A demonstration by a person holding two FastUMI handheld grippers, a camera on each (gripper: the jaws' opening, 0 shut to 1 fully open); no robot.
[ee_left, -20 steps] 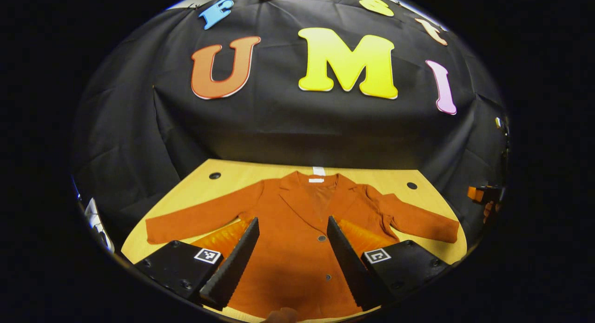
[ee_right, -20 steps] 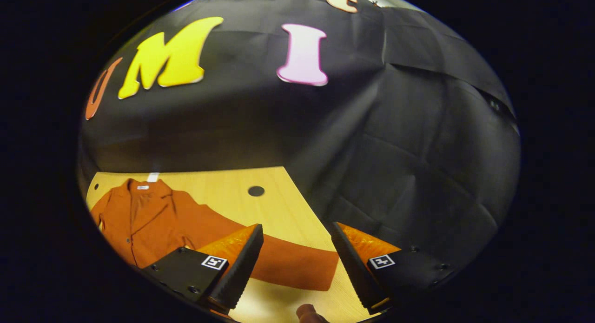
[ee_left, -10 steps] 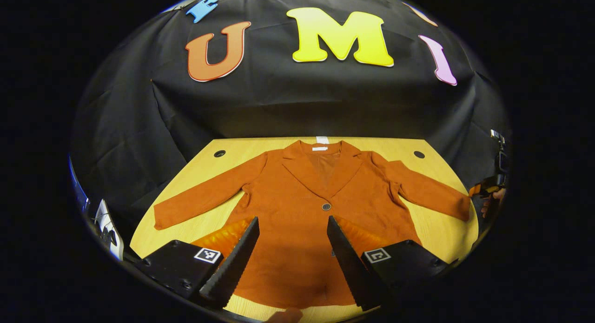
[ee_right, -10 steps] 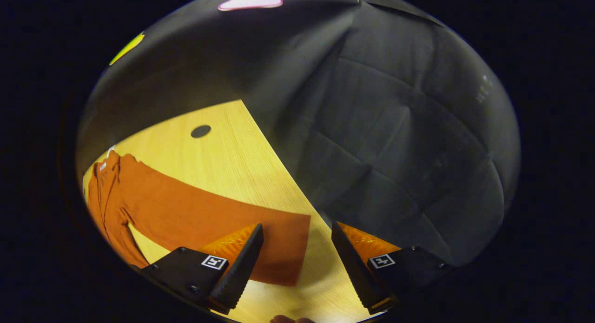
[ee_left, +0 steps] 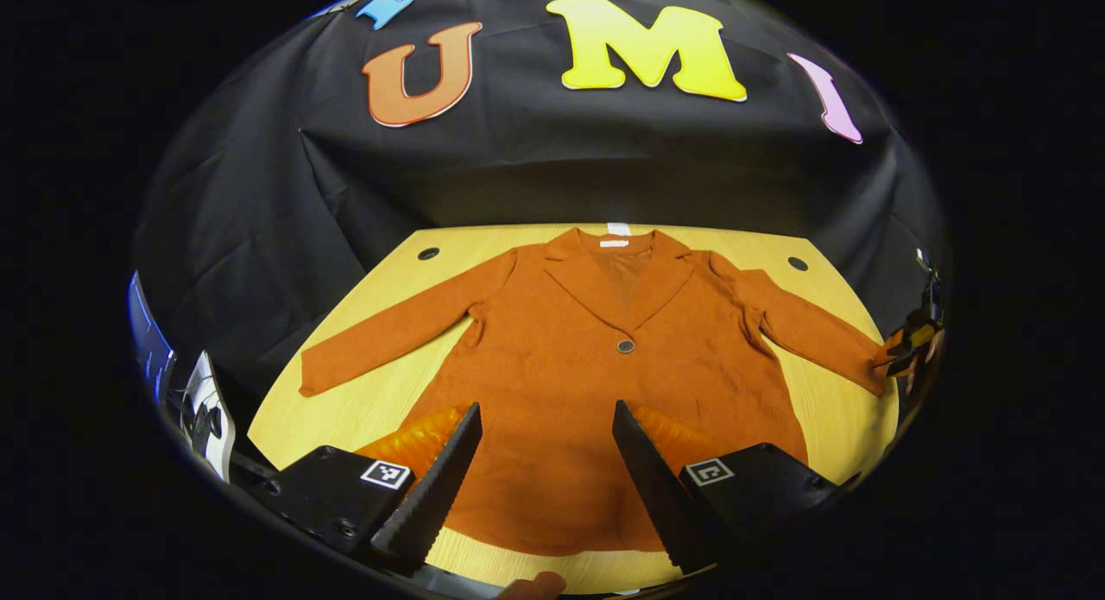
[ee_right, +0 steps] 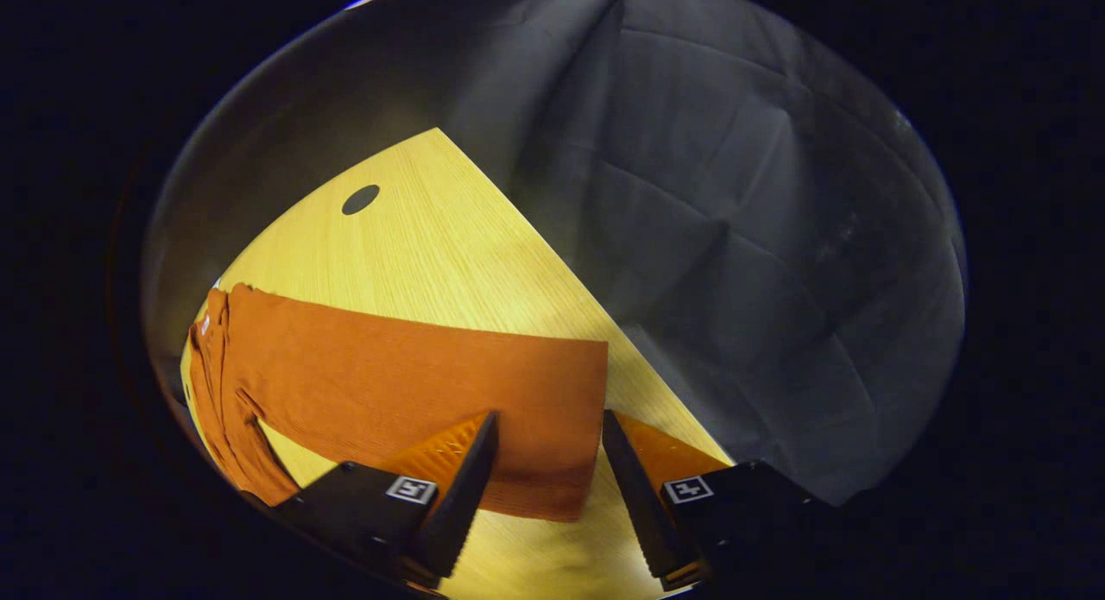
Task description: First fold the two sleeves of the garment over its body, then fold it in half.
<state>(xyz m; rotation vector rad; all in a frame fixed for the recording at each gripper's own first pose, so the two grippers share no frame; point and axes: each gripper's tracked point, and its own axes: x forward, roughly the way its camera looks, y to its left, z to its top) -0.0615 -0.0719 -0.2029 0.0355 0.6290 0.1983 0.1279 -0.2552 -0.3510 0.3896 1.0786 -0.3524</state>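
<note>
Both sleeves are lying spread out from the garment (ee_left: pixel 596 384) on the table (ee_left: pixel 363 410). Left gripper (ee_left: pixel 544 479) is hovering spread above its hem; right gripper (ee_right: pixel 546 488) is straddling, spread, the sleeve cuff (ee_right: pixel 561 427).

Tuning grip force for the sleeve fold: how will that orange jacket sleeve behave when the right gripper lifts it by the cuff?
Likely floppy: the sleeve lies flat, following the table. It should drape and trail from the cuff rather than swing over stiffly. The ribbed-looking knit probably grips the right gripper well; its open fingers straddle the cuff edge.
</note>
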